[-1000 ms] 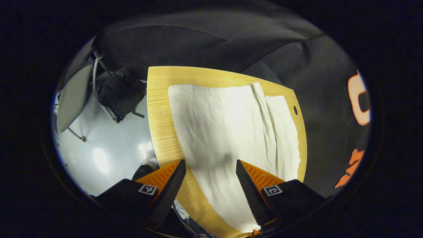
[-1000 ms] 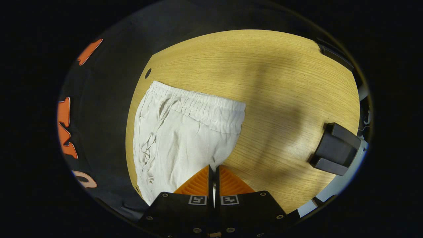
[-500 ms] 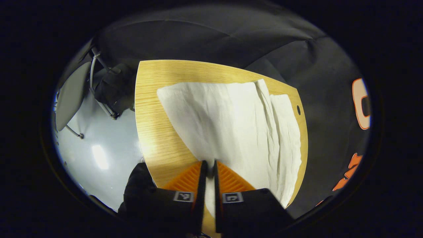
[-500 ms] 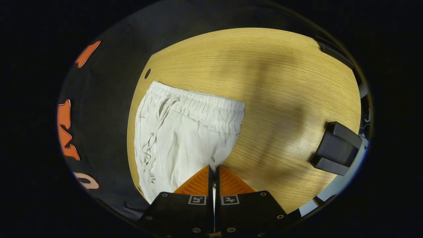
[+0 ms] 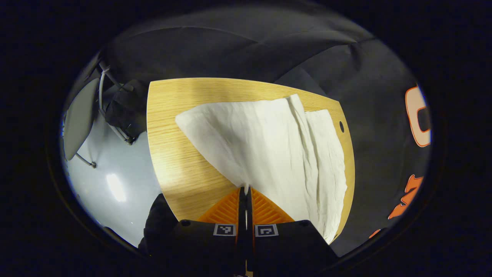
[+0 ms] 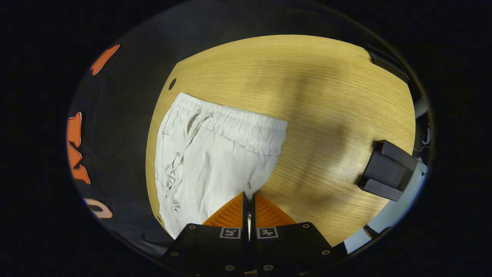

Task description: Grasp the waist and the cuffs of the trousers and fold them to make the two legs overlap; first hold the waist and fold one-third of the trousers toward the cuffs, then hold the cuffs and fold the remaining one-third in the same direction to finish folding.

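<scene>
White trousers (image 5: 276, 146) lie on a light wooden table (image 5: 180, 177). In the left gripper view the legs stretch away from me, and the left gripper (image 5: 246, 189) is shut on the near edge of the cloth, which rises to the fingers in a peak. The right gripper view shows the elastic waistband (image 6: 234, 123) with its drawstring (image 6: 180, 157) at the far end of the trousers (image 6: 207, 165). There the right gripper (image 6: 247, 194) is shut on the near edge of the fabric.
A dark box-shaped object (image 6: 388, 170) sits at the table's right edge in the right gripper view. The table (image 6: 307, 96) has a small round hole (image 6: 172, 84) near the booth wall. A grey chair (image 5: 80, 119) and a dark bag (image 5: 127, 107) stand on the pale floor (image 5: 115, 181) beyond the table.
The left gripper closed from wide open onto the near edge of the trousers and lifted it slightly into a peak. The right gripper stayed shut on the cloth.
</scene>
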The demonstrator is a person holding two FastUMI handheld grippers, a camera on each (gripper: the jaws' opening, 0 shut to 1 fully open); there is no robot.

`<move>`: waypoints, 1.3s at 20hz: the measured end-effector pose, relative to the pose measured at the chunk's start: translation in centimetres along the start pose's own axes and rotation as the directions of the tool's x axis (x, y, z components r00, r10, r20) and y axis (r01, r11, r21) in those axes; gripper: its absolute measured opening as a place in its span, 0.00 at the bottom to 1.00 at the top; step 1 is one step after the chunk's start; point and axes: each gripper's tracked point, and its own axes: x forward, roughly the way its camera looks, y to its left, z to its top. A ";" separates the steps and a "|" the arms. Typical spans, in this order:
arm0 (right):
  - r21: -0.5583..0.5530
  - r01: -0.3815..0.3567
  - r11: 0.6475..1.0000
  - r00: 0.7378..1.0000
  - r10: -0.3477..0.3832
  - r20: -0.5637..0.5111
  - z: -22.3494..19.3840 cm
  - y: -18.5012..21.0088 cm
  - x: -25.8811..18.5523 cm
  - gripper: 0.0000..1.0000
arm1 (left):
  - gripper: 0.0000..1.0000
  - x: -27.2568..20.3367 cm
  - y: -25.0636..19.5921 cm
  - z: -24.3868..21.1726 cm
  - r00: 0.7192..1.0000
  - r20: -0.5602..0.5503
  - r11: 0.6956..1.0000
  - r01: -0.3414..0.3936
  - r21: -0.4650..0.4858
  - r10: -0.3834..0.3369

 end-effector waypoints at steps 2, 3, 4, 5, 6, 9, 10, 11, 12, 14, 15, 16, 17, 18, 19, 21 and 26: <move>-0.006 -0.017 1.000 1.000 0.017 0.005 0.3 0.8 -1.1 0.00 | 0.04 -1.1 -2.3 0.9 0.999 0.009 0.998 0.046 0.036 -0.046; 0.001 -0.034 0.999 0.999 0.034 0.007 0.5 1.4 -1.8 0.01 | 0.04 -1.6 -3.6 1.4 0.998 0.011 0.996 0.067 0.051 -0.067; 0.008 -0.053 0.999 0.999 0.053 0.011 0.7 2.2 -2.4 0.01 | 0.04 -2.0 -4.8 1.7 0.996 0.011 0.994 0.086 0.064 -0.087; 0.007 -0.070 0.998 0.997 0.070 0.013 0.8 3.1 -2.9 0.01 | 0.04 -2.3 -6.1 2.1 0.994 0.005 0.991 0.104 0.078 -0.105; 0.000 -0.081 0.997 0.997 0.081 0.016 0.9 4.0 -3.2 0.00 | 0.05 -2.7 -6.9 2.4 0.993 0.002 0.989 0.118 0.090 -0.119; -0.021 -0.106 0.994 0.994 0.106 0.024 1.8 6.8 -4.0 0.01 | 0.05 -4.0 -9.1 3.4 0.989 -0.012 0.981 0.149 0.122 -0.148; -0.026 -0.116 0.993 0.993 0.117 0.026 2.1 7.7 -4.2 0.01 | 0.05 -3.7 -9.6 4.0 0.988 -0.012 0.979 0.152 0.134 -0.151; -0.031 -0.128 0.991 0.991 0.129 0.027 2.5 8.8 -4.6 0.01 | 0.05 -3.7 -10.3 4.6 0.988 -0.012 0.977 0.157 0.146 -0.157; -0.040 -0.139 0.989 0.990 0.140 0.025 2.9 9.8 -4.7 0.00 | 0.05 -3.5 -11.3 5.0 0.986 -0.010 0.974 0.163 0.156 -0.164; -0.064 -0.147 0.987 0.988 0.149 0.028 3.9 11.7 -4.8 0.00 | 0.04 -3.1 -13.6 5.8 0.984 -0.009 0.969 0.175 0.173 -0.176; -0.079 -0.141 0.987 0.989 0.144 0.030 4.3 12.5 -4.7 0.00 | 0.04 -3.0 -14.5 6.2 0.984 -0.008 0.968 0.177 0.178 -0.178; -0.097 -0.136 0.986 0.990 0.140 0.031 4.7 13.5 -4.5 0.01 | 0.04 -2.8 -15.6 6.5 0.983 -0.008 0.967 0.181 0.177 -0.183; -0.114 -0.133 0.985 0.990 0.137 0.031 5.2 14.3 -4.3 0.01 | 0.05 -2.6 -17.0 7.1 0.980 -0.014 0.964 0.195 0.183 -0.196; -0.125 -0.133 0.983 0.990 0.138 0.032 5.6 15.2 -3.9 0.01 | 0.04 -2.5 -18.1 7.3 0.979 -0.017 0.958 0.204 0.201 -0.205; -0.132 -0.137 0.982 0.989 0.143 0.031 6.1 16.4 -3.5 0.00 | 0.05 -2.3 -19.2 7.8 0.977 -0.009 0.952 0.209 0.222 -0.213; -0.135 -0.138 0.981 0.989 0.144 0.032 7.0 18.0 -2.7 0.00 | 0.04 -1.5 -21.5 8.8 0.975 0.005 0.942 0.212 0.259 -0.221; -0.159 -0.106 0.982 0.993 0.114 0.040 9.4 21.4 0.7 0.00 | 0.04 2.4 -26.3 9.6 0.974 -0.003 0.930 0.216 0.297 -0.225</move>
